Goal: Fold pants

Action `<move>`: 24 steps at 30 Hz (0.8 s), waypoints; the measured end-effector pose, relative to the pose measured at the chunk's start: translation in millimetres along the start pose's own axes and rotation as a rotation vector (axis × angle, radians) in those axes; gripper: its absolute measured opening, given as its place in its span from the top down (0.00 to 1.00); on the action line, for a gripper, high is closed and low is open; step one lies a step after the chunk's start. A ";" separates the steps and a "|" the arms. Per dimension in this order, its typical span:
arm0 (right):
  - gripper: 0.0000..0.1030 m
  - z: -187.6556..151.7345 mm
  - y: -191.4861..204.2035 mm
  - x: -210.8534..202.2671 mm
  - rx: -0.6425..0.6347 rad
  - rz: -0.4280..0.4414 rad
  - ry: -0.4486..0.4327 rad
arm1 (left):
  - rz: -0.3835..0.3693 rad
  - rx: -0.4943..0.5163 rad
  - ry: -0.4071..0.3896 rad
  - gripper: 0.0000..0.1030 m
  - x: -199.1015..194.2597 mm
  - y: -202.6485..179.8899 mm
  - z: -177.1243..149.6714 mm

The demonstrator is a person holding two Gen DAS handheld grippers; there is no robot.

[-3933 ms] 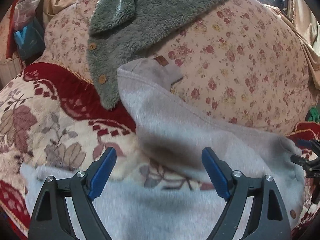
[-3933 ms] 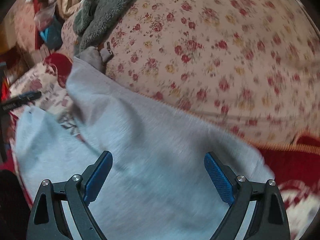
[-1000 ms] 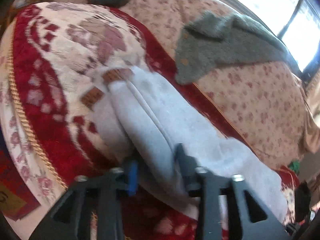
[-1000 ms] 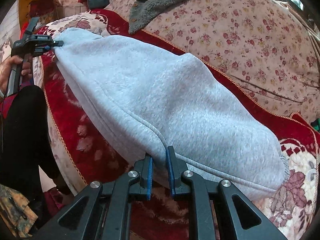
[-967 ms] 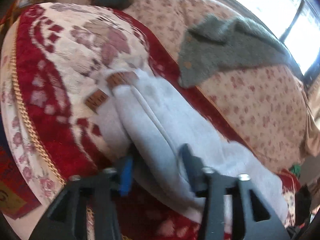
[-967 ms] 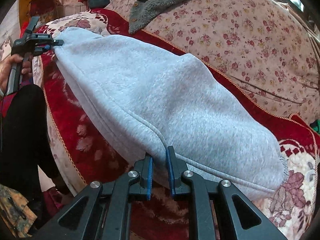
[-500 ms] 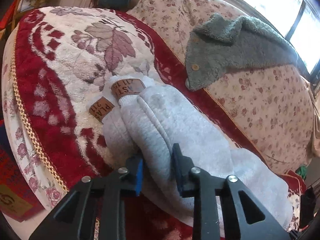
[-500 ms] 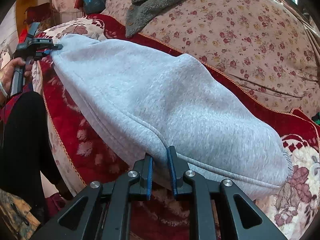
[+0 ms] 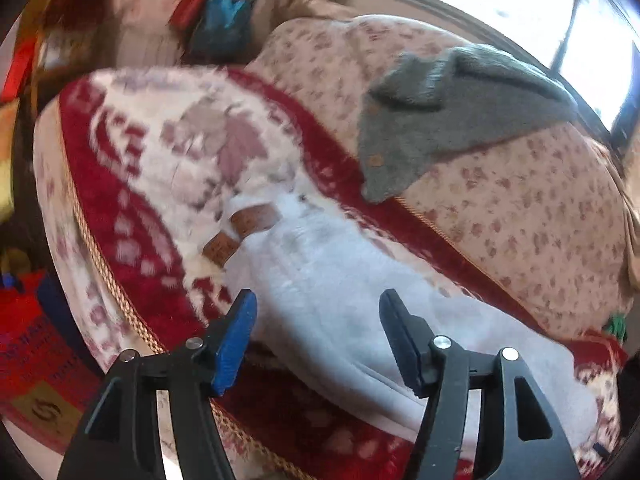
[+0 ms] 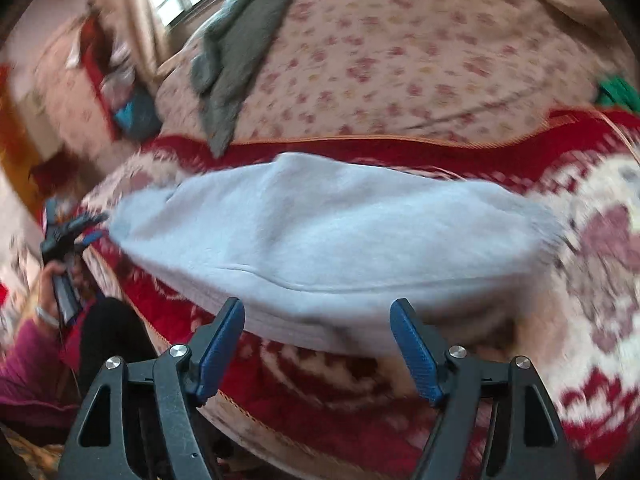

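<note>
The grey pants [image 10: 320, 232] are lying along the front edge of the red flowered blanket [image 9: 132, 184], already laid double lengthwise, with the two brown labels [image 9: 240, 230] sitting one beside the other at one end. The left gripper [image 9: 316, 332] is standing wide open over that end and is gripping nothing; the right gripper [image 10: 318, 336] is also wide open and empty near the folded edge. Probably the crosswise folds are remaining to be done.
</note>
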State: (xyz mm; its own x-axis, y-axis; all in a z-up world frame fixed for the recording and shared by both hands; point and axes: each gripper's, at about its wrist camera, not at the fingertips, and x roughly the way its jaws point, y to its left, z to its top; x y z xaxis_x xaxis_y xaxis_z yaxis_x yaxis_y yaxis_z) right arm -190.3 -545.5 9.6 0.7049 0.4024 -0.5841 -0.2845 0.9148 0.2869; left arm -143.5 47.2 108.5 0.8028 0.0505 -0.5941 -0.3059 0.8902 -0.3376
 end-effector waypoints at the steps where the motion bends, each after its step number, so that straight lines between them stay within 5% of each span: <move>1: 0.22 -2.5 -6.9 -4.3 0.036 0.005 -0.008 | -0.023 0.035 -0.008 0.35 -7.6 -12.7 0.8; 3: 0.22 -7.0 -30.8 -10.9 0.140 0.023 -0.024 | -0.092 0.100 -0.007 0.22 -21.2 -41.3 -2.8; 12: 0.22 -28.5 -128.9 3.5 0.633 0.044 -0.023 | -0.377 0.333 0.205 0.18 -17.5 -183.3 -69.0; 15: 0.21 -39.1 -156.5 12.9 0.805 0.199 -0.077 | -0.411 0.431 0.270 0.18 -7.6 -229.0 -101.3; 18: 0.09 -37.6 -171.4 28.2 0.868 0.249 -0.074 | -0.446 0.475 0.308 0.18 1.8 -260.6 -125.9; 24: 0.08 -21.1 -164.9 49.9 0.838 0.342 -0.065 | -0.453 0.483 0.377 0.18 22.7 -288.2 -152.3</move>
State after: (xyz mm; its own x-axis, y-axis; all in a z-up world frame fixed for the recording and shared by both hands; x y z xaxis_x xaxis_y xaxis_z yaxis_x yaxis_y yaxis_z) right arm -122.0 -675.5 -82.8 0.7111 0.6213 -0.3292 0.0632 0.4098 0.9100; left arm -115.1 -277.2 81.1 0.5410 -0.4477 -0.7119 0.3396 0.8908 -0.3021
